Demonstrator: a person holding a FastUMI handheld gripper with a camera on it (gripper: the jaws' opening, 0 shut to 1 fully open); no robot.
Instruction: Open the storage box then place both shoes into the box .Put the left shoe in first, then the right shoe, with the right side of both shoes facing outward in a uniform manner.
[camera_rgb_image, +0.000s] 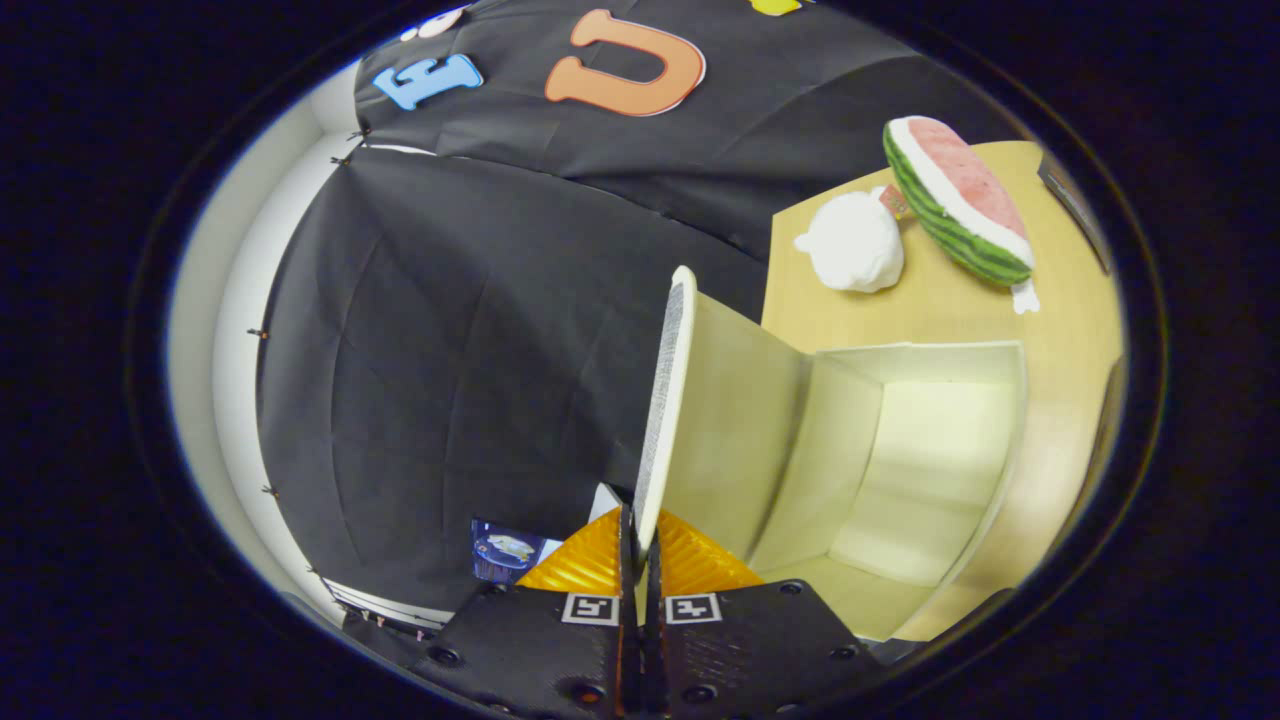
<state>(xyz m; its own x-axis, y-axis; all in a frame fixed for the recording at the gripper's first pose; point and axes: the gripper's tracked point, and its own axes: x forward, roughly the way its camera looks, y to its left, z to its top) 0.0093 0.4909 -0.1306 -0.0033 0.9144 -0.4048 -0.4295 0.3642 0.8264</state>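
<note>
While the tongs (640, 545) pinch the edge of the box lid (665, 400), squeezed almost shut on it, the lid stands up and the storage box (900, 470) on the wooden surface (1060, 330) looks open and bare inside. One step looks done; both shoes are left. Far right lie one white plush toy (855, 245) and one watermelon toy (960, 205).
</note>
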